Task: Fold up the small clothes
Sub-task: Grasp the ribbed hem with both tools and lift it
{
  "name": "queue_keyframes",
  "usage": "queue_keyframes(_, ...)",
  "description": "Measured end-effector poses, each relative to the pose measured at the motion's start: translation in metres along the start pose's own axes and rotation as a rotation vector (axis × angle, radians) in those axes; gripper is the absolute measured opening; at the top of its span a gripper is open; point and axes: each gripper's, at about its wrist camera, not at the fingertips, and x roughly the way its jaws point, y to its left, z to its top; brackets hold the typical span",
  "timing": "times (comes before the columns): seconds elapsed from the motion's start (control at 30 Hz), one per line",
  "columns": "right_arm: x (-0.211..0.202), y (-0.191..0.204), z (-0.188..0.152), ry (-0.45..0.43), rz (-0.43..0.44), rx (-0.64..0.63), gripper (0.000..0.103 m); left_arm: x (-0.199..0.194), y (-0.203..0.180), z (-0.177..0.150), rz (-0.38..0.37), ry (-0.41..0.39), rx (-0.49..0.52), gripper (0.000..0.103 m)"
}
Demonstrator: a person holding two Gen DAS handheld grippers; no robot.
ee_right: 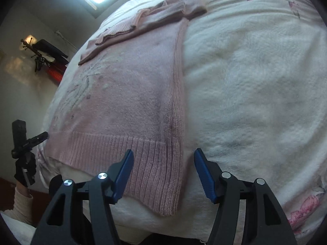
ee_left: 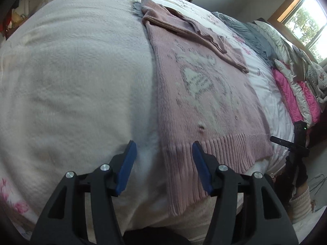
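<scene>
A pink knitted sweater [ee_left: 204, 85] with a pale picture on its front lies flat on a white fleece blanket [ee_left: 71, 71] on a bed. One sleeve [ee_left: 194, 28] is folded across its chest. My left gripper [ee_left: 164, 159] is open, and a corner of the ribbed hem [ee_left: 179, 163] lies between its blue pads [ee_left: 127, 163]. In the right wrist view the same sweater [ee_right: 126, 94] fills the left half. My right gripper [ee_right: 163, 163] is open over a ribbed hem corner [ee_right: 161, 179], beside the bare blanket [ee_right: 255, 81]. Neither gripper holds anything.
The hem hangs slightly over the bed's near edge. A gloved hand in a cream sleeve holds a black device [ee_left: 298, 140] [ee_right: 20, 140] beside the bed. Pink and white quilts [ee_left: 294, 89] and grey bedding [ee_left: 251, 34] are piled at the far side. A window [ee_left: 306, 18] is beyond.
</scene>
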Motion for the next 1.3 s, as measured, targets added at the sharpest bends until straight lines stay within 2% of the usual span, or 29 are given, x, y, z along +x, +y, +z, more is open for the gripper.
queue_keyframes(0.23, 0.01, 0.008, -0.007, 0.037, 0.121, 0.026, 0.061, 0.007, -0.001, -0.01, -0.114, 0.052, -0.06, 0.054)
queue_keyframes(0.33, 0.011, 0.014, -0.01, 0.041, 0.165, 0.026, 0.059, 0.018, -0.004, -0.016, -0.221, 0.111, -0.091, 0.049)
queue_keyframes(0.4, 0.013, 0.013, -0.012, 0.047, 0.184, 0.037, 0.058, 0.03, -0.007, -0.022, -0.235, 0.145, -0.101, 0.048)
queue_keyframes(0.47, 0.019, 0.007, -0.013, 0.062, 0.18, 0.064, 0.05, 0.032, -0.008, -0.025, -0.219, 0.13, -0.097, 0.042)
queue_keyframes(0.53, 0.02, 0.0, -0.014, 0.062, 0.198, 0.102, 0.047, 0.031, -0.003, -0.026, -0.254, 0.117, -0.145, 0.028)
queue_keyframes(0.57, 0.019, -0.002, -0.014, 0.06, 0.216, 0.118, 0.043, 0.031, -0.001, -0.027, -0.279, 0.114, -0.169, 0.011)
queue_keyframes(0.6, 0.019, -0.002, -0.015, 0.063, 0.235, 0.126, 0.038, 0.031, 0.002, -0.028, -0.299, 0.106, -0.196, 0.01)
queue_keyframes(0.67, 0.018, -0.001, -0.017, 0.07, 0.261, 0.129, 0.022, 0.031, 0.003, -0.031, -0.309, 0.093, -0.213, 0.009)
queue_keyframes(0.77, 0.011, -0.003, -0.017, 0.058, 0.33, 0.154, 0.013, 0.022, -0.004, -0.028, -0.33, 0.064, -0.206, 0.009)
queue_keyframes(1.03, -0.03, 0.005, 0.017, -0.073, 0.521, 0.194, 0.011, -0.017, -0.03, 0.012, -0.373, -0.088, -0.135, 0.008)
queue_keyframes(1.17, -0.046, 0.01, 0.051, -0.136, 0.505, 0.182, 0.011, -0.019, -0.032, 0.038, -0.367, -0.138, -0.143, 0.008)
queue_keyframes(1.3, -0.048, 0.002, 0.086, -0.161, 0.49, 0.21, 0.011, -0.011, -0.024, 0.067, -0.328, -0.17, -0.154, 0.008)
